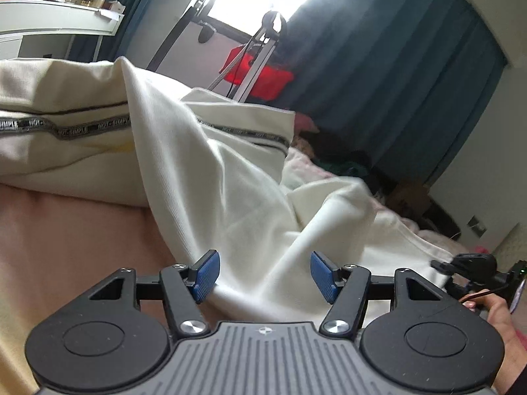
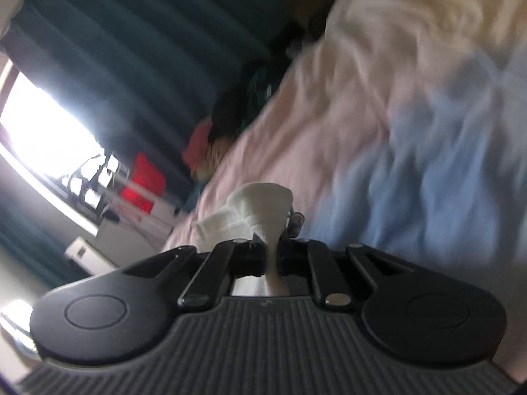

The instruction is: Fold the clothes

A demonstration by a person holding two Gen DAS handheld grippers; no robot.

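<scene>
A cream-white garment (image 1: 214, 171) with a grey printed tape stripe (image 1: 75, 128) lies rumpled across the bed. My left gripper (image 1: 265, 275) is open just above its near fold, and the blue pads (image 1: 207, 273) stand apart on either side of the cloth without pressing it. At the right edge of the left wrist view, a hand holds my right gripper (image 1: 441, 265) at the garment's far corner. In the blurred right wrist view, my right gripper (image 2: 271, 253) is shut on a bunched piece of white cloth (image 2: 260, 210) that sticks out past the jaws.
A pink sheet (image 1: 66, 230) covers the bed, with pink and blue bedding (image 2: 395, 131) further along. A white desk (image 1: 59, 19) holding bottles stands at the back left. A red basket (image 1: 260, 75) on a metal rack and dark teal curtains (image 1: 395, 65) are by the bright window.
</scene>
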